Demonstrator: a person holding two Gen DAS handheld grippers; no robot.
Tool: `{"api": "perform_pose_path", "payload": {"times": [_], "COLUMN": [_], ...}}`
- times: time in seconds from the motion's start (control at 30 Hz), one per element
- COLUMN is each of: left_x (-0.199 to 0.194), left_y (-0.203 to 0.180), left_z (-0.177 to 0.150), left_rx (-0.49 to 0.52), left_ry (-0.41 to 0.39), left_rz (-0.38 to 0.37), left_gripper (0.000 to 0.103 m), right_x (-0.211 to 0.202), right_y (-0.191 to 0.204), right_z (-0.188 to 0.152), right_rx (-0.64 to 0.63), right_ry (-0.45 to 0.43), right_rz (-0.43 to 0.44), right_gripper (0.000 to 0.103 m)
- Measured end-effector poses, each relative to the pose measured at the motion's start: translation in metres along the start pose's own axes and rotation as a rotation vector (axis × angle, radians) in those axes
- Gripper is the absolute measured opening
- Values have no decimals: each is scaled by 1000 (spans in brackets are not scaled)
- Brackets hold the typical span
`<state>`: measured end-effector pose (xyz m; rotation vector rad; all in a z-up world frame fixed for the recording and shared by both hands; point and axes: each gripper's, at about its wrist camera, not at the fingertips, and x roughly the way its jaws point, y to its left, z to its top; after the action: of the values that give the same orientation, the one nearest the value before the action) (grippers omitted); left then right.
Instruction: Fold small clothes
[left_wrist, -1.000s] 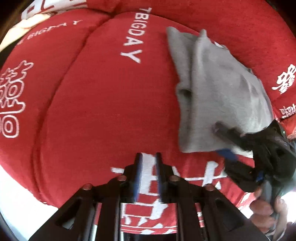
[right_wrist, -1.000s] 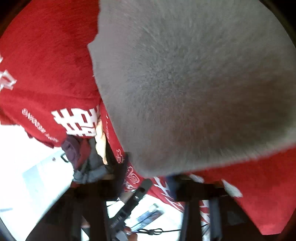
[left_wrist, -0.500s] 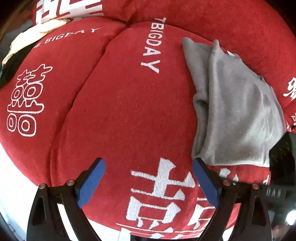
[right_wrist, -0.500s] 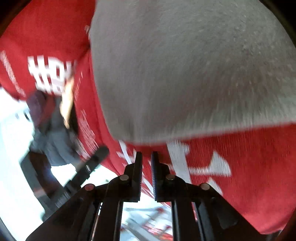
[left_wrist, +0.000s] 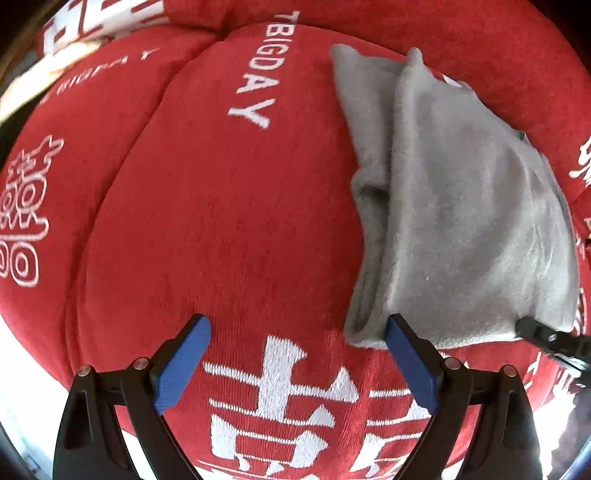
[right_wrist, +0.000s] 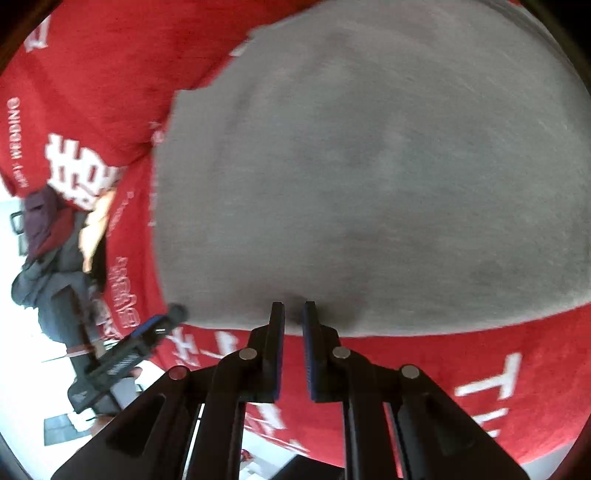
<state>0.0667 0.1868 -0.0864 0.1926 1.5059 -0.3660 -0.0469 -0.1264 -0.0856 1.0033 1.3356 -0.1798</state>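
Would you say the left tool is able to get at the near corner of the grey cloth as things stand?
Probably yes. The left tool stands wide open and empty just above the red cover, and the grey cloth lies beside its right finger, with nothing between them.

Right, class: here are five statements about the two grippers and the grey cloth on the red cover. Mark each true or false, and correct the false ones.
1. The left gripper is wide open with nothing between its pads. True.
2. The grey cloth lies spread flat in a single layer. False: it is folded, with layered edges showing along one side.
3. The right gripper is wide open. False: its jaws are nearly together, near the cloth's edge.
4. The red cover bears white lettering. True.
5. The left gripper is clamped on the cloth. False: its pads stand apart, over the cover beside the cloth's corner.
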Motion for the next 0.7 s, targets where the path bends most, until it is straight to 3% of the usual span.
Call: {"api": "perform_pose_path", "payload": {"times": [0.1,0.6,0.7], "left_x": [1,7,13], "left_y": [2,-13,-20], "left_z": [0,-18,-21], "left_rx": [17,63,85], "left_ry": [17,14,39], "left_rz": [5,29,44], "left_gripper": [95,95,101], "right_x": [-5,-8,-10], "right_y": [-15,-18,-16], "right_z": [-7,-19,-20], "right_rx": [25,-20,-40], "right_ry": [0,56,57], "right_rz": [37,-3,-10], "right_gripper": [9,16,17]}}
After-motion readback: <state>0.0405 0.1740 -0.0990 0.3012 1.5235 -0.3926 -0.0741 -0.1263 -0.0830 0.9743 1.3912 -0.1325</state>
